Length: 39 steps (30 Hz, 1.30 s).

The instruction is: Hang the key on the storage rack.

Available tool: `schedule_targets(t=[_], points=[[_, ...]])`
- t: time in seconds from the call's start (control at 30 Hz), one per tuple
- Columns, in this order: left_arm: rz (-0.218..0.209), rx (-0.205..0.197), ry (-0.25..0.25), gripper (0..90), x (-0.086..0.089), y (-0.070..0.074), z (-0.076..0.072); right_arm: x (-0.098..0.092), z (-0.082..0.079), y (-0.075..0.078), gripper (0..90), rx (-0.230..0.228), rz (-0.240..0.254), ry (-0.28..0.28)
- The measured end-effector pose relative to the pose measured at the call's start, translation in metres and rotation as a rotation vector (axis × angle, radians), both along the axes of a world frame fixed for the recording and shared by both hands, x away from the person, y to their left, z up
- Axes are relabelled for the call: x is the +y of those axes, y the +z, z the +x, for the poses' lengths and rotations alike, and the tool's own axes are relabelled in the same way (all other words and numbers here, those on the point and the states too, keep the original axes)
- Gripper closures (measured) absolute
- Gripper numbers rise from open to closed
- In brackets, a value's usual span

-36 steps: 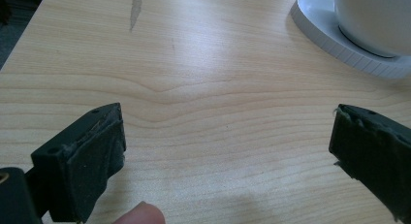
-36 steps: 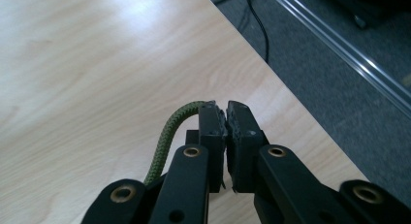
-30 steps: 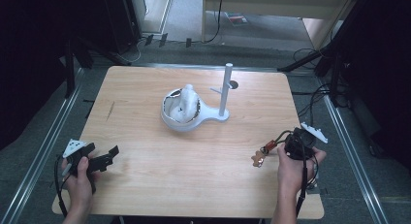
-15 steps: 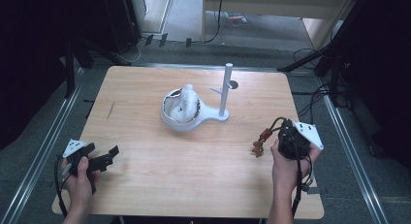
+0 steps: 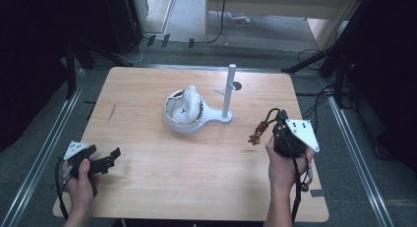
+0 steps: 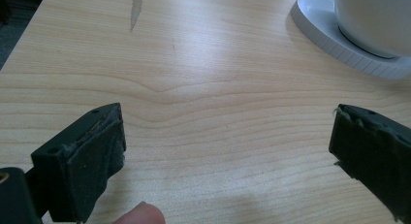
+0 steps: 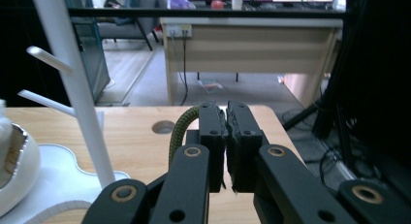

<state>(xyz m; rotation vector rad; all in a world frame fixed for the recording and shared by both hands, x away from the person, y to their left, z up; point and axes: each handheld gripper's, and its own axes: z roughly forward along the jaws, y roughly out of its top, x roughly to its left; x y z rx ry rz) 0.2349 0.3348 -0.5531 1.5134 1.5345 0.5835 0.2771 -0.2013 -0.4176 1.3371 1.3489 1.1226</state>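
White stand (image 5: pixel 228 92) w/ upright post, round dish holding a white lump, sits mid desk (image 5: pixel 147 187). My right tool (image 5: pixel 259 131), lifted at desk's right side, jaws clenched on a braided cord (image 7: pixel 180 128) w/ brown trinket (image 5: pixel 254 137) dangling. My left tool (image 5: pixel 109 158) low near desk's left corner, jaws spread wide, nothing between.

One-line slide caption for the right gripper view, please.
Right gripper, jaws shut on a braided olive cord, beside the white pegged stand.
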Motion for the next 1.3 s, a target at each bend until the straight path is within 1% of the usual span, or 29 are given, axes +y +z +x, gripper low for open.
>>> schedule_targets(t=[0.03,0.07,0.2,0.27,0.37,0.43,0.5,0.57,0.7,0.73,0.83,0.87,0.93,0.97,1.07,1.13,1.17,1.2,1.23,1.27,1.3], points=[[0.0,0.0,0.0,0.5,0.0,0.0,0.0,0.0,0.0,0.0,87.6,0.0,0.0,0.0],[0.0,0.0,0.0,0.5,0.0,0.0,0.0,0.004,-0.002,0.003,87.6,-0.02,-0.006,0.02],[0.0,-0.001,0.001,0.5,0.0,0.0,0.0,0.011,-0.004,0.007,87.6,-0.049,-0.019,0.055],[0.0,-0.001,0.001,0.5,0.0,0.0,0.0,0.015,-0.005,0.009,87.6,-0.064,-0.016,0.07],[0.0,-0.001,0.0,0.5,0.0,0.0,0.0,0.019,-0.006,0.013,87.6,-0.091,-0.007,0.08],[0.001,0.0,0.0,0.5,0.0,0.0,0.0,0.022,-0.008,0.015,87.6,-0.1,-0.002,0.091],[0.003,-0.001,0.0,0.5,0.0,0.0,0.0,0.025,-0.009,0.017,87.7,-0.112,-0.003,0.104],[0.003,-0.002,0.0,0.5,0.0,0.0,0.0,0.029,-0.01,0.018,87.6,-0.123,-0.016,0.116],[0.006,-0.008,0.002,0.5,0.0,0.0,-0.001,0.035,-0.011,0.02,87.6,-0.132,-0.021,0.129],[0.006,-0.012,0.003,0.5,-0.001,0.0,-0.001,0.038,-0.011,0.022,87.6,-0.141,-0.014,0.144],[0.013,-0.023,0.006,0.5,-0.001,0.0,-0.001,0.041,-0.011,0.023,87.7,-0.144,-0.015,0.152],[0.024,-0.029,0.008,0.5,-0.002,0.001,-0.002,0.045,-0.011,0.024,87.7,-0.154,-0.017,0.167],[0.03,-0.033,0.012,0.5,-0.002,0.001,-0.002,0.046,-0.011,0.025,87.7,-0.154,-0.017,0.173],[0.035,-0.035,0.015,0.5,-0.002,0.001,-0.002,0.05,-0.011,0.026,87.7,-0.163,-0.023,0.182],[0.046,-0.049,0.036,0.5,-0.003,0.002,-0.003,0.054,-0.01,0.026,87.7,-0.162,-0.02,0.198],[0.049,-0.057,0.041,0.4,-0.003,0.002,-0.003,0.055,-0.01,0.027,87.7,-0.163,-0.017,0.205],[0.053,-0.061,0.046,0.5,-0.004,0.002,-0.004,0.059,-0.01,0.027,87.7,-0.166,-0.018,0.216],[0.063,-0.062,0.049,0.5,-0.004,0.002,-0.004,0.06,-0.009,0.028,87.7,-0.167,-0.022,0.223],[0.063,-0.062,0.049,0.5,-0.004,0.002,-0.004,0.061,-0.009,0.028,87.7,-0.167,-0.024,0.226],[0.077,-0.06,0.051,0.5,-0.005,0.002,-0.004,0.063,-0.009,0.028,87.7,-0.168,-0.023,0.229],[0.077,-0.06,0.051,0.4,-0.005,0.002,-0.004,0.064,-0.008,0.029,87.7,-0.174,-0.025,0.236]])
